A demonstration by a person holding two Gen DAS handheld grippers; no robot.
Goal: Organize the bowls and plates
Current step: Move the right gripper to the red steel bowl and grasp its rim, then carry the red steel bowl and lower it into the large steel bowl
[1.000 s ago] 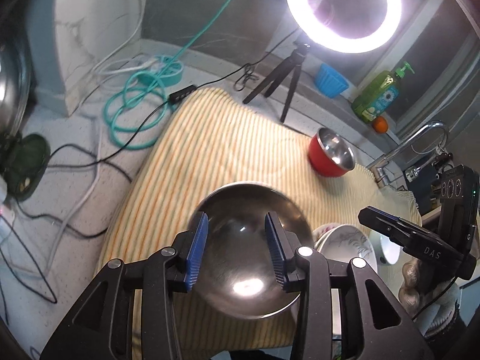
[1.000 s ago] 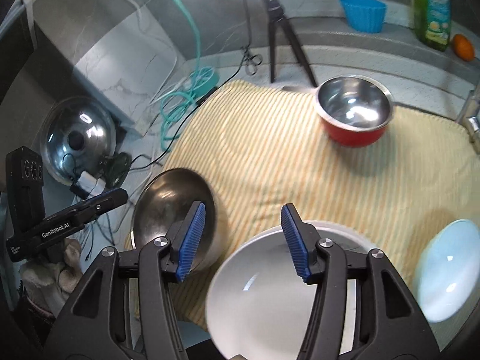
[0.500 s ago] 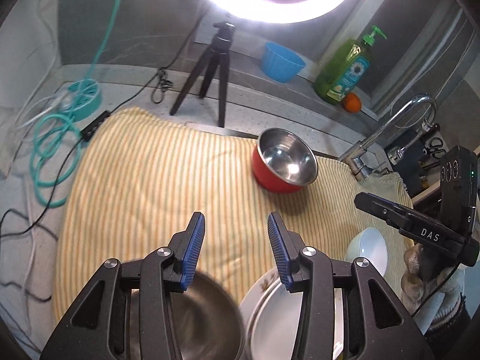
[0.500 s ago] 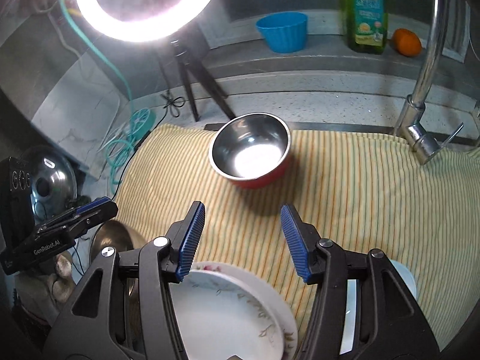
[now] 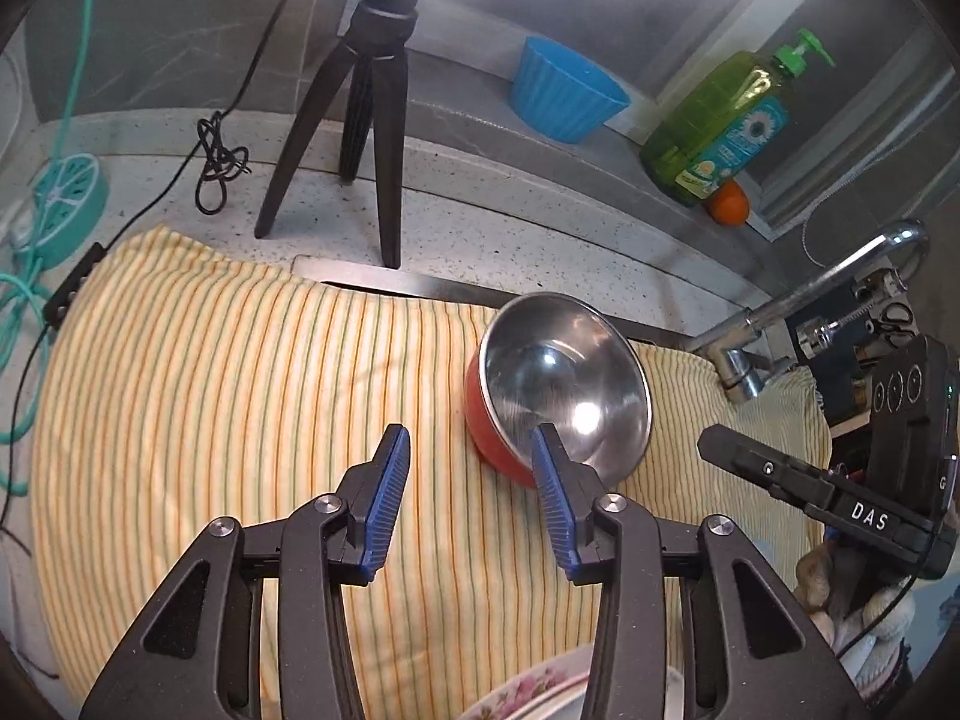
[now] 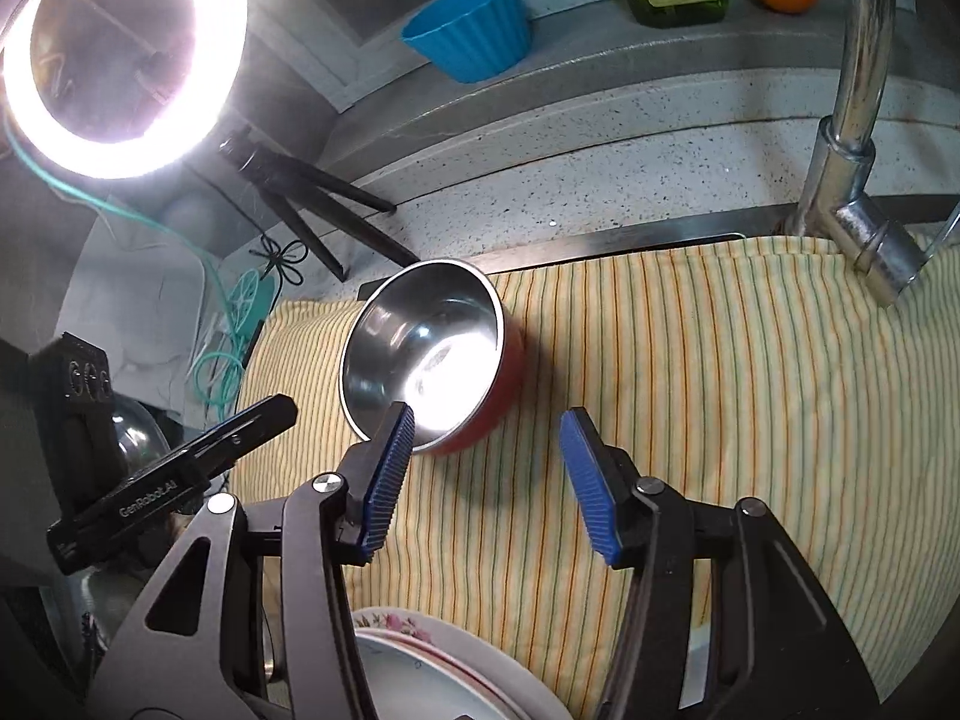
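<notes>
- The red bowl (image 5: pixel 558 396) with a shiny steel inside sits tilted on the striped yellow cloth (image 5: pixel 210 396), right of centre in the left wrist view and left of centre in the right wrist view (image 6: pixel 429 357).
- Flowered plates (image 6: pixel 420 660) lie stacked at the bottom edge of the right wrist view; a sliver of one flowered rim (image 5: pixel 528 687) shows at the bottom of the left wrist view.
- The left gripper (image 5: pixel 471 492) hangs over the cloth, its blue pads (image 5: pixel 387 498) partly apart and closing, with nothing between them. The right-hand pad overlaps the bowl's near rim in the picture; whether it touches I cannot tell.
- The right gripper (image 6: pixel 486 474) also hangs over the cloth, jaws about halfway apart and closing, gripping nothing. Its left pad (image 6: pixel 387 474) overlaps the bowl's lower rim in the picture; contact is unclear.
- Each gripper shows in the other's view: the right one at the right edge (image 5: pixel 840 504), the left one at the lower left (image 6: pixel 168 474).
- A black tripod (image 5: pixel 360 120) stands on the speckled counter (image 5: pixel 510 240) above the cloth, under a ring light (image 6: pixel 120 54).
- A blue cup (image 5: pixel 564 90), a green soap bottle (image 5: pixel 720 126) and an orange (image 5: pixel 729 204) sit on the ledge at upper right.
- A chrome tap (image 6: pixel 852 120) rises at the right; teal cable (image 5: pixel 24 288) coils at the left edge.
</notes>
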